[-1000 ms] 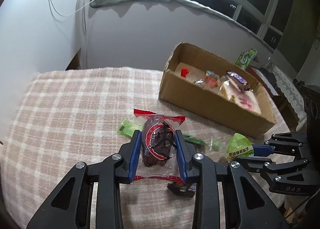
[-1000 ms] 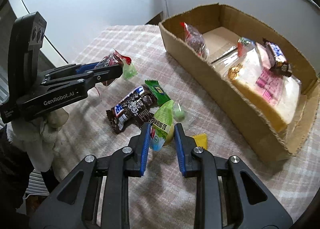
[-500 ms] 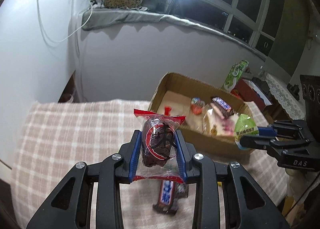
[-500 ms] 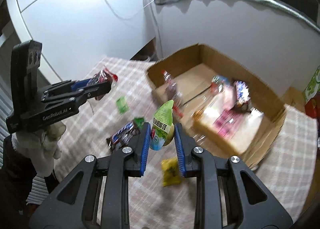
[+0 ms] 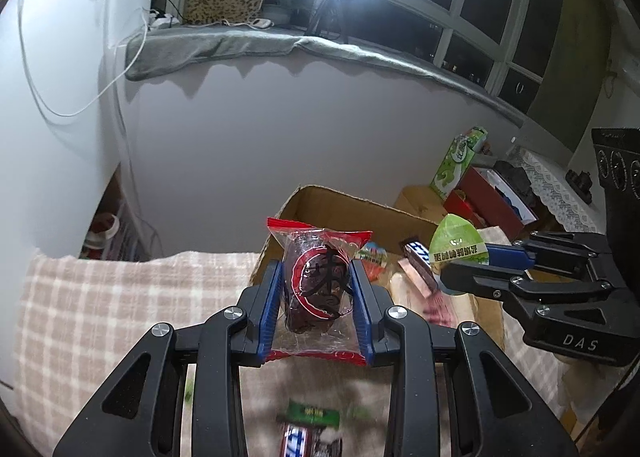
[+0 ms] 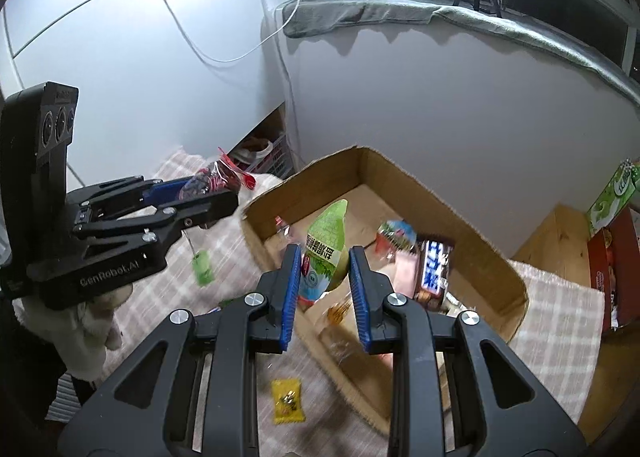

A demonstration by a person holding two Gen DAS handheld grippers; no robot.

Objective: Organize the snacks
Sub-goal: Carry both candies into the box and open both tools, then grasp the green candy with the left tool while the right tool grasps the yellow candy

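Note:
My left gripper (image 5: 317, 311) is shut on a clear red-edged packet of dark dried fruit (image 5: 316, 289) and holds it in the air near the left end of the cardboard box (image 5: 320, 199). My right gripper (image 6: 325, 293) is shut on a green pointed snack packet (image 6: 326, 247) and holds it above the box (image 6: 472, 217). The box holds a chocolate bar (image 6: 432, 271), a bread pack and other wrapped snacks. In the left wrist view the right gripper (image 5: 460, 259) hangs over the box's right part. In the right wrist view the left gripper (image 6: 208, 195) is left of the box.
The table has a pink plaid cloth (image 5: 100, 297). On it lie a chocolate bar (image 5: 298, 439), a green packet (image 5: 314, 415), a yellow candy packet (image 6: 286, 401) and a small green packet (image 6: 202, 267). A green carton (image 5: 458, 155) and red box (image 5: 492, 201) stand to the right.
Both grippers have risen from the table with their packets and moved toward the box. The right gripper now hangs over the box; the left is near its left end.

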